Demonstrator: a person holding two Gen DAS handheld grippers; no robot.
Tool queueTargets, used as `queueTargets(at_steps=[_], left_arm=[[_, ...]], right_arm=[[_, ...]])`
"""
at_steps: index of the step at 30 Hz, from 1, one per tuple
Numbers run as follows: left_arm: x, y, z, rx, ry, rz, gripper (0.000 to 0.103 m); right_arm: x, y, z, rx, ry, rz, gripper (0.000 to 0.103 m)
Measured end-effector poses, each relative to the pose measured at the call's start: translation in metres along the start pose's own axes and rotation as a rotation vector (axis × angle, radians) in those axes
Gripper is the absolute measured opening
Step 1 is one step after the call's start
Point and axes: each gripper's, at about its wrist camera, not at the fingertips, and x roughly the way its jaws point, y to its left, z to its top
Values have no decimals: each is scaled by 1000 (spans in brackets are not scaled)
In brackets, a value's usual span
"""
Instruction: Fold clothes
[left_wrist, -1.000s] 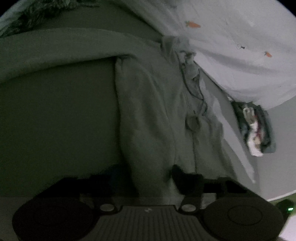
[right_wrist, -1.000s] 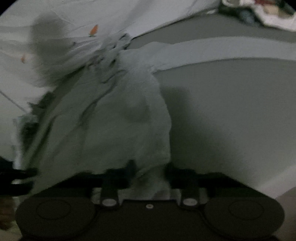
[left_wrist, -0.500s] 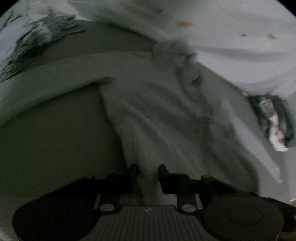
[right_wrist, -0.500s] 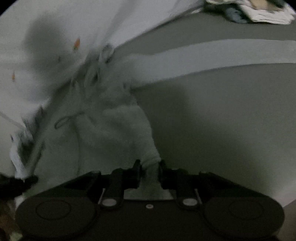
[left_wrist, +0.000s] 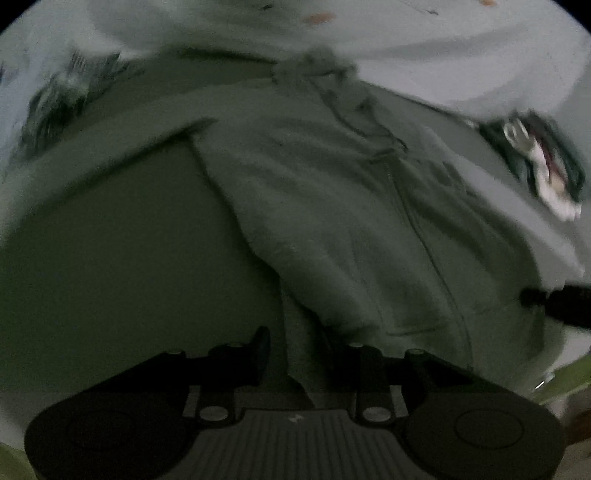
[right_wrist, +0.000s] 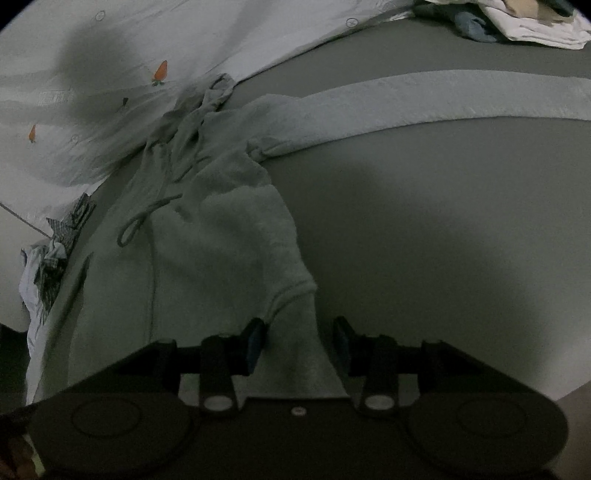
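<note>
A grey zip hoodie (left_wrist: 351, 221) lies flat on a dark grey surface (left_wrist: 110, 258), hood toward the far side. My left gripper (left_wrist: 303, 350) is open at the bottom hem, and loose cloth lies between its fingers. In the right wrist view the hoodie (right_wrist: 221, 251) shows its drawstring (right_wrist: 147, 218) and one sleeve (right_wrist: 406, 99) stretched out to the right. My right gripper (right_wrist: 298, 339) is open as well, with the hem corner resting between its fingers. The other sleeve (left_wrist: 110, 140) runs out to the left.
A white sheet with carrot prints (right_wrist: 110, 74) lies beyond the hood. A pile of clothes (right_wrist: 517, 22) sits at the far right, and striped garments (right_wrist: 55, 251) at the left. The dark grey surface (right_wrist: 424, 221) spreads right of the hoodie.
Both grippers were shut on the hoodie's hem half a second ago and have opened, letting it go. The hoodie now lies flatter and more spread out.
</note>
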Motion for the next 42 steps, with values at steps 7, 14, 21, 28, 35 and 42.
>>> queueTargets(at_steps=[7, 14, 21, 28, 35, 42], left_arm=[[-5, 5, 4, -119, -58, -97, 32], [21, -26, 17, -32, -60, -10, 45], [29, -36, 8, -7, -65, 49, 58], [26, -36, 8, -40, -98, -8, 18], [-67, 14, 10, -324, -262, -117, 11], [-83, 58, -20, -552, -211, -70, 11]], right_arm=[[-6, -13, -4, 42, -8, 27, 43], [-5, -16, -3, 40, -4, 47, 44], [-5, -22, -2, 34, 2, 73, 44], [-10, -23, 3, 25, 10, 162, 7], [-58, -30, 17, 142, -80, 393, 5], [-70, -27, 17, 141, -24, 401, 5]])
